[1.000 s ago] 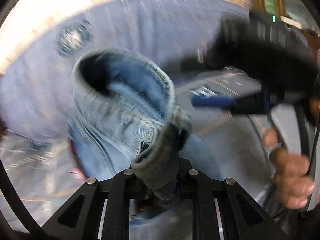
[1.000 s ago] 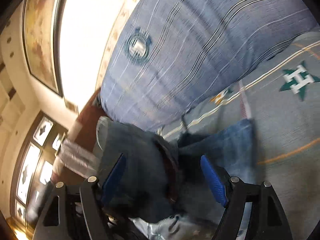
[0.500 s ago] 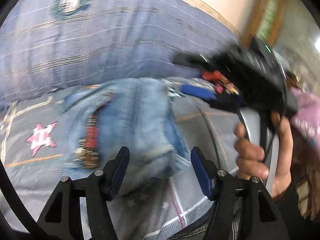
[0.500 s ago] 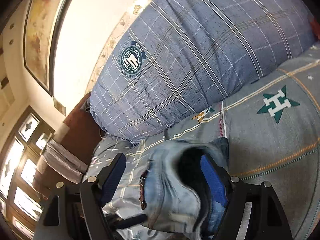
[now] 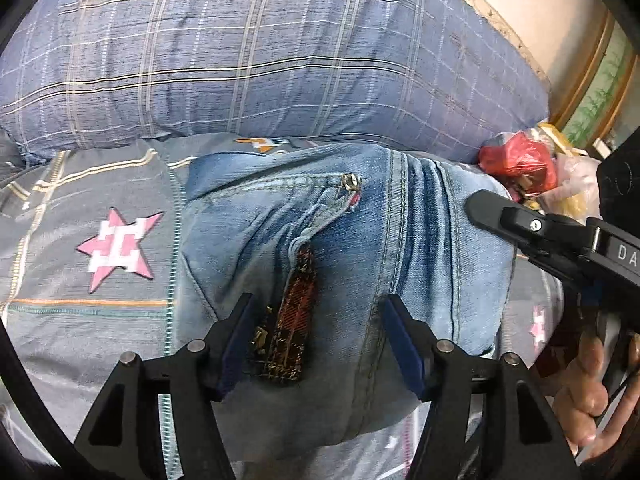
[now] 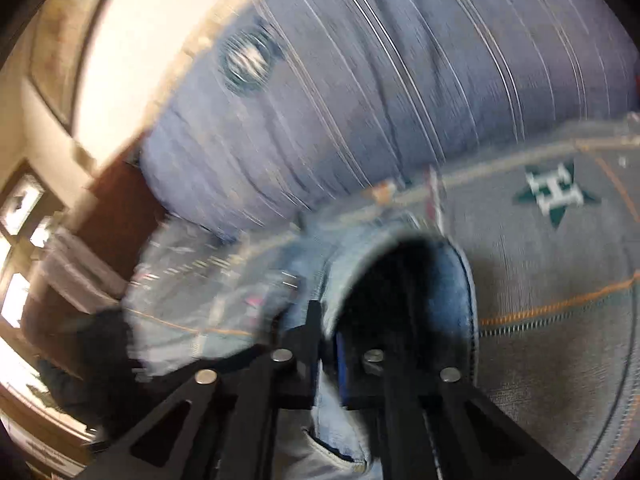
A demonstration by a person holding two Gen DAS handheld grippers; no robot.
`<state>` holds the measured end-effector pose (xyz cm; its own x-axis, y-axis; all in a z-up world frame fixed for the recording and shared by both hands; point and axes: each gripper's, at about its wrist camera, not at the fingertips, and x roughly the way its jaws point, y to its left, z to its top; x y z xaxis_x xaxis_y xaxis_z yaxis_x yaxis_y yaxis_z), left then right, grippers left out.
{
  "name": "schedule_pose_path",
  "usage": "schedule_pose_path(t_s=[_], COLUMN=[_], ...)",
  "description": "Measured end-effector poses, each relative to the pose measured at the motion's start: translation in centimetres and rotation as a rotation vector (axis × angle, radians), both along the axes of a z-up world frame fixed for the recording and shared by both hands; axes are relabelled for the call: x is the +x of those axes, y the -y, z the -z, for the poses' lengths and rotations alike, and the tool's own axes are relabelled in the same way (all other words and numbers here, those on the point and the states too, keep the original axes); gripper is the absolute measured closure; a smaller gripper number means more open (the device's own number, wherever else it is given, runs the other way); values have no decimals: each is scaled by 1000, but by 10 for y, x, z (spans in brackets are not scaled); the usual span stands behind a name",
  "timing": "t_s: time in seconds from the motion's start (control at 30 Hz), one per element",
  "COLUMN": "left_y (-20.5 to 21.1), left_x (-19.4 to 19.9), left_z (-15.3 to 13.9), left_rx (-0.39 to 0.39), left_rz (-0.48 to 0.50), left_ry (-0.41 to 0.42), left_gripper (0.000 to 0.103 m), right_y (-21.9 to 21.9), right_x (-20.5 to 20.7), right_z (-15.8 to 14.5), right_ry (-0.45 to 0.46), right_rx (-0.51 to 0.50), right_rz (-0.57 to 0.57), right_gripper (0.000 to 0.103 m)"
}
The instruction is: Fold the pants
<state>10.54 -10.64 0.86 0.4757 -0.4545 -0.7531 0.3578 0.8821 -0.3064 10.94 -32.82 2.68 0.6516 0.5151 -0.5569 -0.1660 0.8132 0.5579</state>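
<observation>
Light blue jeans (image 5: pixel 360 240) lie folded in a bundle on the bedspread, zipper and a red plaid inner strip facing up. My left gripper (image 5: pixel 320 340) hovers over their near part. Its jaws are opening, the blue pads stand apart on either side of the plaid strip, and neither presses on the cloth. My right gripper (image 5: pixel 492 210) comes in from the right at the bundle's edge, carried by a person's hand (image 5: pixel 592 384). In the blurred right wrist view the right gripper (image 6: pixel 326 356) is shut on a fold of the jeans (image 6: pixel 224 312), beside a dark round opening in the denim.
A big blue plaid pillow (image 5: pixel 280 60) lies right behind the jeans. The grey bedspread (image 5: pixel 80 300) with star patches spreads to the left and front. A red bag (image 5: pixel 516 160) and other clutter sit at the far right. Dark wooden furniture (image 6: pixel 120 208) borders the bed.
My left gripper let go of the denim fold it pinched and opened; the jeans now lie flat beneath it. My right gripper went from wide open to shut on the jeans.
</observation>
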Motion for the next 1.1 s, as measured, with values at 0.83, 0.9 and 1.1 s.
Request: schedule_pose_path(t_s=[0.83, 0.9, 1.1], left_y=[-85, -84, -82], left_x=[24, 23, 11], left_z=[79, 82, 76], left_rx=[-447, -462, -451], left_rz=[-81, -83, -100], left_ry=[-333, -346, -305], left_gripper=[26, 28, 52], right_y=[31, 17, -5], right_x=[8, 10, 8], right_z=[100, 97, 94], right_ry=[-309, -292, -258], right_rx=[169, 169, 37], right_rz=[137, 97, 113], right_gripper=[12, 26, 45])
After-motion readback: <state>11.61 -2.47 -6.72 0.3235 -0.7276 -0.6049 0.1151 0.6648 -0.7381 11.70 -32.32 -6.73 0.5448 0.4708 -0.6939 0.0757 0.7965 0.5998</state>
